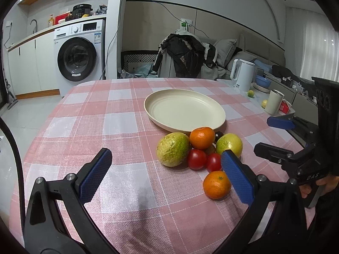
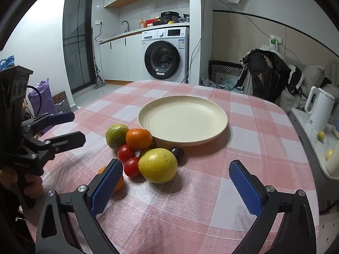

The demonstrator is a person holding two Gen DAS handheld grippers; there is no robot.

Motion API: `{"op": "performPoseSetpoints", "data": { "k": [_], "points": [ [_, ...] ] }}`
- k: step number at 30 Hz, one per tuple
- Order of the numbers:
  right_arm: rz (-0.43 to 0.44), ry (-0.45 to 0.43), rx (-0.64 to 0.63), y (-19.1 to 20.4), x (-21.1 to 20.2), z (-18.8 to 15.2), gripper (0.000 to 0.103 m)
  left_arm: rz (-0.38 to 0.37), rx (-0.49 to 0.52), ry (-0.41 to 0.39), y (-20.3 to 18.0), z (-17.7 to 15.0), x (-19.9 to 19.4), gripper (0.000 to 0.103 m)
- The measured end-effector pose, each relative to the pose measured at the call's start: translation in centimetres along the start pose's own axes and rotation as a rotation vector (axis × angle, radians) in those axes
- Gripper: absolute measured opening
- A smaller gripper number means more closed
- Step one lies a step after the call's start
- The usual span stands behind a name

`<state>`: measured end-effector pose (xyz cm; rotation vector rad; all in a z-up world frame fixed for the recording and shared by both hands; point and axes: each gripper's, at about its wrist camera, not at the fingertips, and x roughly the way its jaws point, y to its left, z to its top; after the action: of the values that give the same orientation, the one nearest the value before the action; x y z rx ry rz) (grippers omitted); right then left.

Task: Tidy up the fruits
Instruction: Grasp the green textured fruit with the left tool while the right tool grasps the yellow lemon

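1. The round cream plate (image 1: 184, 110), smooth with faint concentric rings and a raised rim, holds nothing.
2. The fruit lies in a cluster on the pink-and-white checked cloth of the surface (image 1: 118, 127), against the plate's near rim: two mottled green-yellow guavas (image 1: 172, 149), an orange tangerine (image 1: 202, 137), two glossy red cherry tomatoes (image 1: 196, 159) and a small dark fruit (image 2: 177, 152).
3. A second tangerine (image 1: 216, 184) sits nearer than the cluster, beside the left claw's pad.
4. The left claw (image 1: 167, 175) and the right claw (image 2: 177, 187) both gape wide with textured blue pads, gripping nothing.
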<state>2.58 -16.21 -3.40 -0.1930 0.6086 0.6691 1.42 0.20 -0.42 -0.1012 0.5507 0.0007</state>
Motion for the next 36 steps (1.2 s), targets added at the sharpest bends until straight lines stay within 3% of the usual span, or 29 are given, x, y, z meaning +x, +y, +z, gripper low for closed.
{"op": "performPoseSetpoints", "data": {
  "k": [11,15,24,29,34,36],
  "points": [
    [0.045,0.098,0.048,-0.2,2.4,0.5,0.099,0.013,-0.001,0.04,0.3,0.6,1.7,0.103],
    [0.038,0.142,0.058,-0.4,3.6,0.4,0.091,0.016,-0.006,0.068,0.6,1.0,2.8,0.103],
    [0.107,0.216,0.12,-0.8,5.5,0.2,0.074,0.01,-0.043,0.147,1.7,1.3,6.0,0.1],
    [0.121,0.225,0.133,-0.6,5.9,0.3,0.071,-0.006,-0.056,0.18,2.0,1.4,7.1,0.099],
    [0.129,0.232,0.151,-0.5,6.5,0.4,0.065,-0.032,-0.054,0.22,1.8,1.4,8.4,0.09],
    [0.134,0.236,0.151,-0.4,6.4,0.3,0.063,-0.046,-0.055,0.24,1.6,1.3,8.8,0.078]
  ]
}}
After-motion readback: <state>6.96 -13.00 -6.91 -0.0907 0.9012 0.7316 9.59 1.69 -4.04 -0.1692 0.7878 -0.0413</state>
